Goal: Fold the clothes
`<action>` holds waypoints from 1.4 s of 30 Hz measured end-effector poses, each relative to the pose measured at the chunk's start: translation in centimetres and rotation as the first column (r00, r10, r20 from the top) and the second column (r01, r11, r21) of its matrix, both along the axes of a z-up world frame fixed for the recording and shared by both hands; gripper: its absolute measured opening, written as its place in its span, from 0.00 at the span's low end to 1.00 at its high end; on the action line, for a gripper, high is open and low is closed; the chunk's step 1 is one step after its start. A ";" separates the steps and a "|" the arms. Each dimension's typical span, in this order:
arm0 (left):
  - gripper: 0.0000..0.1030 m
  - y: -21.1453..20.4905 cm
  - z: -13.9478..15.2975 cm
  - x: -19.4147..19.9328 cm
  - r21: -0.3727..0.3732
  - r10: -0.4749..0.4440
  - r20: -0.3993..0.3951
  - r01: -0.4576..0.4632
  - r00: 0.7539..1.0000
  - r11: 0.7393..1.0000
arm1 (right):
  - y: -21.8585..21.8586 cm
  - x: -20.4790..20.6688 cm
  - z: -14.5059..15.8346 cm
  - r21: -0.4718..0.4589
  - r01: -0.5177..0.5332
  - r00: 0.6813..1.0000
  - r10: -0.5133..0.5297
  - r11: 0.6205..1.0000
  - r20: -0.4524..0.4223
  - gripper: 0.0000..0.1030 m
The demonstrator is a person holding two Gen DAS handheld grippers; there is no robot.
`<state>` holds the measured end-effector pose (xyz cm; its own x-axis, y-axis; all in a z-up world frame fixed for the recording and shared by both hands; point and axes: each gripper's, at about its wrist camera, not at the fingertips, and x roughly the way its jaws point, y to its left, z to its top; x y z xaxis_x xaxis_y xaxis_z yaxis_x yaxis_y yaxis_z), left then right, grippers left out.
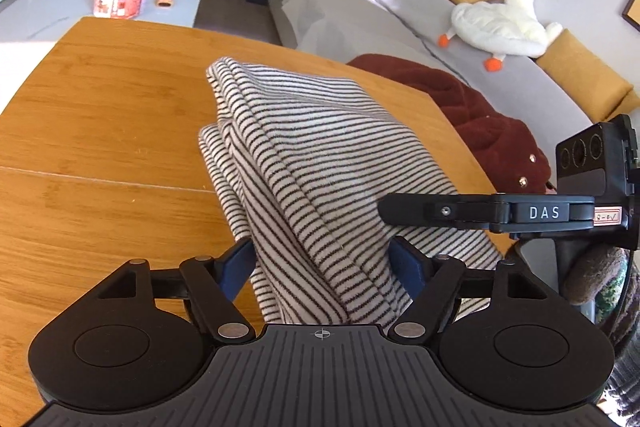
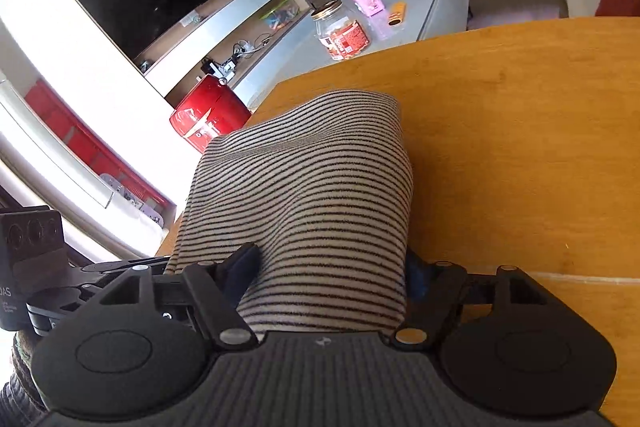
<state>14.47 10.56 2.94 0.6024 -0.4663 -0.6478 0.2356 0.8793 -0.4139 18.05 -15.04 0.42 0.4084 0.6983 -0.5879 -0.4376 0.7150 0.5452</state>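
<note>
A wooden table (image 1: 100,131) with a warm bamboo grain and a rounded edge carries the work. A thin seam runs across its top. On it lies a striped garment (image 1: 304,155), cream with narrow dark lines, bunched into thick folds, its near end lifted off the wood. The rest of the tabletop shows only sunlit wood around the cloth.

Left gripper (image 1: 324,263), right gripper (image 2: 332,267): fingers apart.
</note>
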 end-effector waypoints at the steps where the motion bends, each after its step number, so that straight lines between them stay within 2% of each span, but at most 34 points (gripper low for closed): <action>1: 0.76 0.3 -0.2 0.2 -0.012 0.001 0.001 -0.001 1.000 1.000 | 0.6 0.6 0.1 -0.005 -0.010 1.000 0.010 1.000 0.002 0.71; 6: 0.75 3.4 -0.6 2.5 -0.051 0.048 0.002 -0.048 0.999 0.998 | 4.6 4.9 0.4 -0.031 -0.062 0.998 0.063 0.998 0.024 0.71; 14: 0.75 9.2 -0.3 7.9 -0.042 0.168 0.000 -0.167 0.986 0.985 | 11.8 12.2 0.3 -0.047 -0.132 0.989 0.135 0.990 0.068 0.71; 17: 0.73 10.7 0.2 9.4 -0.030 0.201 0.005 -0.201 0.980 0.979 | 13.4 13.5 0.5 -0.079 -0.135 0.981 0.145 0.988 0.127 0.79; 19: 0.68 11.5 1.6 9.5 -0.009 0.225 0.048 -0.225 0.973 0.974 | 13.5 13.4 1.0 -0.110 -0.126 0.974 0.144 0.986 0.176 0.83; 22: 0.68 12.3 4.6 9.0 0.002 0.253 0.158 -0.257 0.954 0.966 | 12.6 12.0 1.6 -0.144 -0.104 0.957 0.138 0.984 0.255 0.85; 25: 0.69 12.6 7.3 9.4 -0.055 0.227 0.239 -0.220 0.944 0.974 | 11.4 9.9 2.2 -0.168 -0.062 0.936 0.116 0.984 0.333 0.85; 28: 0.69 12.3 7.2 12.3 -0.057 0.180 0.230 -0.171 0.956 0.984 | 10.8 7.5 3.5 -0.177 -0.032 0.899 0.106 0.984 0.425 0.85; 30: 0.68 12.4 5.5 15.4 -0.005 0.193 0.162 -0.195 0.968 0.981 | 10.6 6.1 4.3 -0.180 -0.027 0.877 0.110 0.983 0.468 0.85; 32: 0.64 13.1 2.9 18.0 0.029 0.221 0.069 -0.224 0.973 0.974 | 11.2 5.6 4.3 -0.180 -0.070 0.885 0.144 0.981 0.442 0.85; 33: 0.65 13.3 1.9 18.6 0.026 0.226 0.045 -0.227 0.973 0.973 | 11.4 5.3 4.3 -0.179 -0.091 0.889 0.161 0.980 0.429 0.85; 35: 0.65 13.6 1.0 19.0 0.005 0.221 0.056 -0.221 0.974 0.975 | 12.8 5.2 2.7 -0.234 -0.117 0.902 0.202 0.965 0.381 0.86; 37: 0.66 13.5 1.1 19.1 0.002 0.238 0.050 -0.238 0.970 0.971 | 14.0 5.1 1.1 -0.313 -0.086 0.901 0.208 0.946 0.380 0.88; 39: 0.65 13.1 1.6 18.7 0.025 0.253 0.058 -0.255 0.966 0.967 | 13.3 5.1 1.4 -0.273 -0.084 0.915 0.183 0.958 0.359 0.88; 41: 0.64 12.7 3.0 16.5 0.054 0.277 0.103 -0.284 0.955 0.957 | 11.6 4.9 2.3 -0.199 -0.085 0.925 0.152 0.976 0.347 0.88; 42: 0.69 12.6 3.8 15.1 0.061 0.289 0.128 -0.299 0.949 0.952 | 10.5 4.9 2.8 -0.155 -0.085 0.931 0.134 0.984 0.339 0.89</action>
